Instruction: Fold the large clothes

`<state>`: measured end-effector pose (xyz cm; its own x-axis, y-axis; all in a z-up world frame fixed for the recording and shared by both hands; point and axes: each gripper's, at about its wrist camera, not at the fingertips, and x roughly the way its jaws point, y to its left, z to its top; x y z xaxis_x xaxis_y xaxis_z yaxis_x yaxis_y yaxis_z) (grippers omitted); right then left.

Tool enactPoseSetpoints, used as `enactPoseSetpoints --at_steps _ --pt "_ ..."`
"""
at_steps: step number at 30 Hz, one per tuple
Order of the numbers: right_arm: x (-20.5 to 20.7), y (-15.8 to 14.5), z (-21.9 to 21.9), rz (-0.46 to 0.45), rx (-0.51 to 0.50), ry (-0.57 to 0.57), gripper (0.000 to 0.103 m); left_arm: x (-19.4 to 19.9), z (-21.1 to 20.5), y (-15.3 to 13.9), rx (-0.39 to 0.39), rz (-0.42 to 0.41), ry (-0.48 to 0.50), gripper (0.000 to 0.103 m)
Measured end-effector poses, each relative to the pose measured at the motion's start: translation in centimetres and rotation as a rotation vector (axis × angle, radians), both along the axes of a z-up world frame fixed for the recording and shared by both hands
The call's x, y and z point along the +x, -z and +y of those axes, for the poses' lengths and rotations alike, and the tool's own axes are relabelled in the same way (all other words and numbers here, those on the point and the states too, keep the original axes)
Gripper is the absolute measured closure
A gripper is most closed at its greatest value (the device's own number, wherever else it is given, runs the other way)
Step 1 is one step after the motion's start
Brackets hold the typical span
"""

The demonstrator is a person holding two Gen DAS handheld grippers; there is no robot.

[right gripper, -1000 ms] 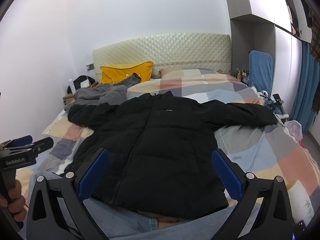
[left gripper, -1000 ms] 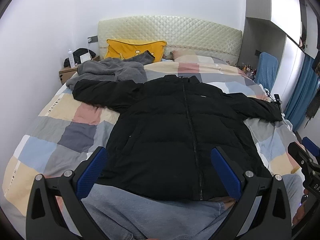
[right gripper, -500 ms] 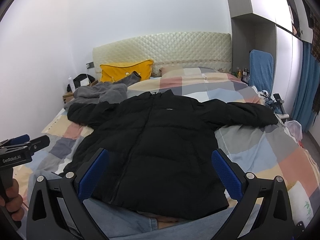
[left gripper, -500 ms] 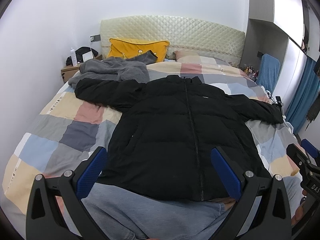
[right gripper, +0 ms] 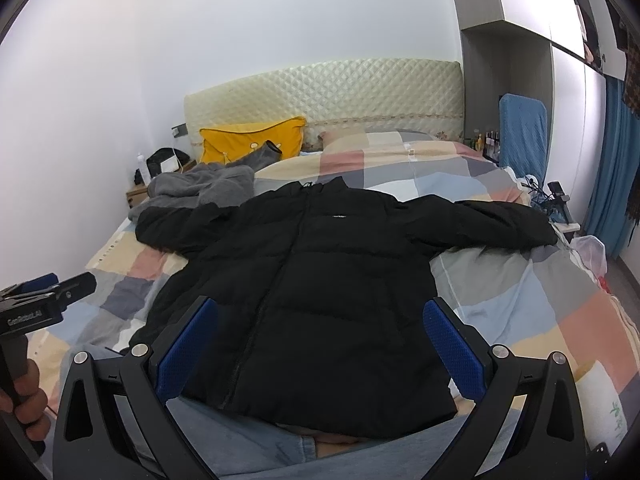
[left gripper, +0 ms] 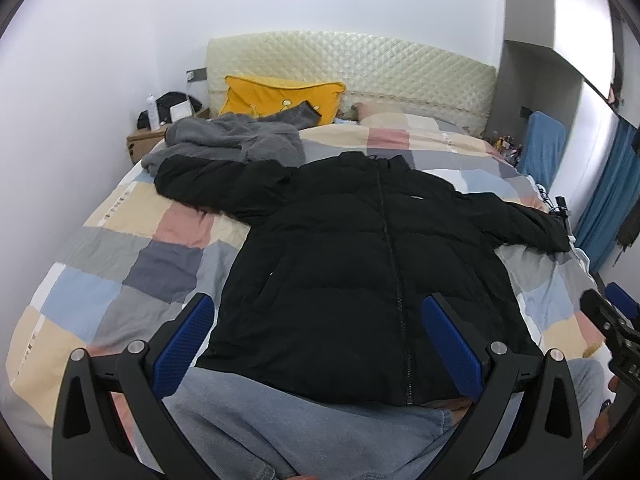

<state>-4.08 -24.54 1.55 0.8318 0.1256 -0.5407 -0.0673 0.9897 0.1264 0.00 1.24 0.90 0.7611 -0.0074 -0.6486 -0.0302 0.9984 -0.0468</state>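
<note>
A black puffer jacket (left gripper: pixel 360 256) lies flat and zipped on the bed, both sleeves spread out; it also shows in the right wrist view (right gripper: pixel 320 280). Its hem rests on a pair of light blue jeans (left gripper: pixel 304 436) at the near edge. My left gripper (left gripper: pixel 318 344) is open and empty, held above the jacket's hem. My right gripper (right gripper: pixel 320 346) is open and empty, also above the hem. Each gripper shows at the edge of the other's view.
The bed has a patchwork checked quilt (left gripper: pixel 120 264). A grey fleece garment (left gripper: pixel 236 144) and a yellow pillow (left gripper: pixel 280 96) lie near the headboard. A nightstand (left gripper: pixel 148 142) stands at the left, a blue chair (right gripper: pixel 522 136) and blue curtains (right gripper: pixel 616 168) at the right.
Both views have shifted slightly; the bed and jacket sit a little lower in frame. The jacket has not moved and both grippers remain open.
</note>
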Motion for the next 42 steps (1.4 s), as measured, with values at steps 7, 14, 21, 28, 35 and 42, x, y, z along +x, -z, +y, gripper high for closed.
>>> enactPoseSetpoints --at_steps 7,14,21,28,35,42 --pt "0.0 -0.5 -0.3 0.003 -0.012 -0.001 0.000 0.2 -0.2 -0.2 -0.013 0.013 0.013 0.000" --pt "0.0 -0.9 -1.1 0.002 0.002 -0.003 0.000 0.3 -0.5 -0.3 -0.013 0.016 0.017 0.000" --pt "0.1 -0.4 -1.2 0.005 0.002 -0.019 0.000 0.3 -0.9 -0.2 -0.009 0.010 0.028 0.000" --pt "0.4 -0.1 -0.9 0.015 0.000 -0.022 0.000 0.3 -1.5 0.1 0.003 0.028 0.045 0.000" --pt "0.4 -0.2 -1.5 0.011 0.000 -0.024 0.000 0.1 -1.6 0.2 -0.004 0.008 0.057 0.000" --pt "1.3 -0.4 -2.3 0.009 -0.021 -0.005 0.000 1.2 -3.4 -0.9 -0.017 -0.007 0.117 0.000"
